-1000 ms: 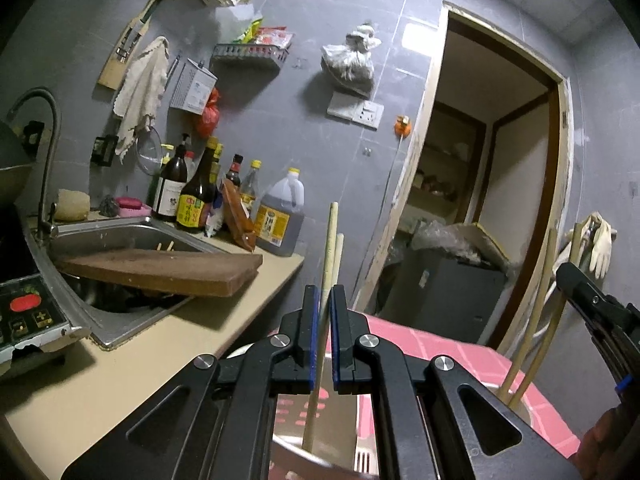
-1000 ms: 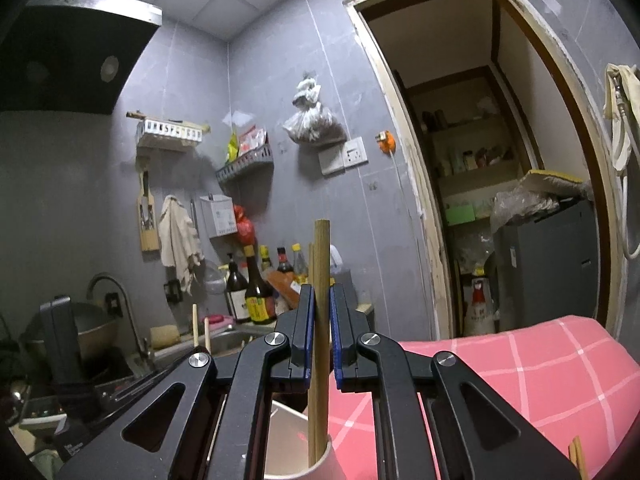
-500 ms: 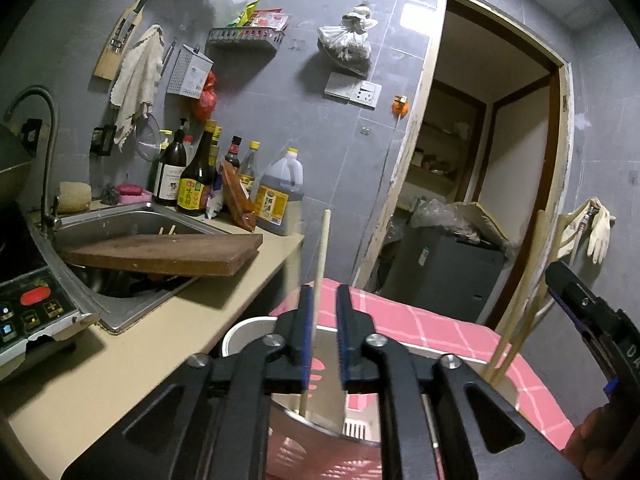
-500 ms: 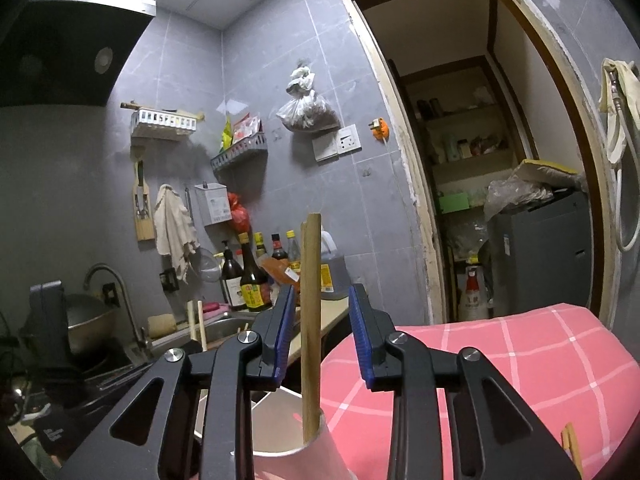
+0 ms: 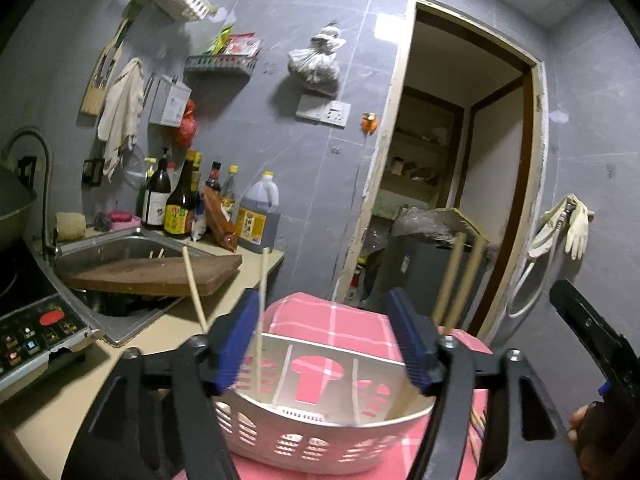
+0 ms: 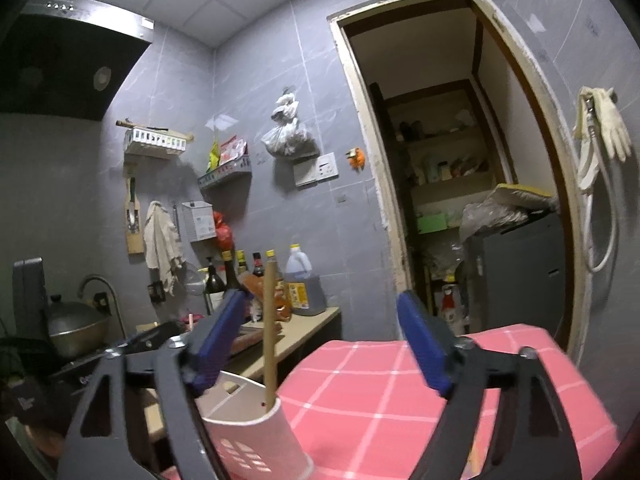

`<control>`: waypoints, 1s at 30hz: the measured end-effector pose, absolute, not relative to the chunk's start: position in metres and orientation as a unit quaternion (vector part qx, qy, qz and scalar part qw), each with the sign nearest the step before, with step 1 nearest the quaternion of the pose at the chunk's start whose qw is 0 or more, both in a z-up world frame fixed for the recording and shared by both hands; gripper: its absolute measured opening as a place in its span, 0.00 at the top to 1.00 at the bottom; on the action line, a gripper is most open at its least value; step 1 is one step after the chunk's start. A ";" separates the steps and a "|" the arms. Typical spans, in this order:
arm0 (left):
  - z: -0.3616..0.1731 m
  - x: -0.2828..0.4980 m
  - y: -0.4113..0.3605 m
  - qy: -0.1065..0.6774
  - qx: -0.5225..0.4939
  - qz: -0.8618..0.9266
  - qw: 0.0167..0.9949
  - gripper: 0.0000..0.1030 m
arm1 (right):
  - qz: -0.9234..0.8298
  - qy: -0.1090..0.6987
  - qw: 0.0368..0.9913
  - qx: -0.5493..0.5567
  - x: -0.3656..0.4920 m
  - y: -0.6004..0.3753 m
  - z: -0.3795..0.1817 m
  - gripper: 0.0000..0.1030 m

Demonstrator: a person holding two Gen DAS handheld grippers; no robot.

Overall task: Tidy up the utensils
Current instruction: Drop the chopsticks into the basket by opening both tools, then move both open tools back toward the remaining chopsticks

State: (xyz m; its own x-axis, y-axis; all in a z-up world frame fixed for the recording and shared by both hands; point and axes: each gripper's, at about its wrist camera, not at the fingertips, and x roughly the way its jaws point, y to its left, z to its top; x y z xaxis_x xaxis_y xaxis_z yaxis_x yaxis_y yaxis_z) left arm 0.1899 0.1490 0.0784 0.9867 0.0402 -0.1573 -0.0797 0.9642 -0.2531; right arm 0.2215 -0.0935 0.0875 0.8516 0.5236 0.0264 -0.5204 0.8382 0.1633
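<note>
In your left wrist view, your left gripper (image 5: 326,338) has just been opening, and its blue pads now stand wide apart. A thin chopstick (image 5: 262,320) stands between them, close to the left pad but not squeezed. Its lower end sits in the left slot of the white utensil basket (image 5: 320,436), which rests on the pink checked cloth (image 5: 352,320). Another chopstick (image 5: 194,284) leans out past the left finger. Two more (image 5: 460,280) stand at the basket's right end.

In your right wrist view, your right gripper (image 6: 324,346) has also just been opening. Its pads are wide too, with a thicker wooden stick (image 6: 270,336) standing free in the basket's end.

It looks like the drop-off step is done. Next, pull both grippers back gently so you don't bump the sticks, then go for more utensils.
</note>
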 end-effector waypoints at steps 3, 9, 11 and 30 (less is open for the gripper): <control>0.084 0.184 0.137 0.071 -0.125 0.020 0.989 0.22 | 0.262 0.008 0.962 0.079 0.213 -0.109 0.091 0.16; 0.087 0.174 0.110 0.061 -0.111 0.004 0.992 0.06 | 0.233 -0.002 0.969 0.076 0.194 -0.145 0.094 0.00; 0.088 0.173 0.101 0.063 -0.105 -0.003 0.992 0.05 | 0.223 -0.003 0.972 0.070 0.188 -0.156 0.094 0.00; 0.050 0.174 0.014 0.125 -0.073 -0.074 0.987 0.04 | 0.150 0.025 0.988 0.008 0.164 -0.213 0.062 0.00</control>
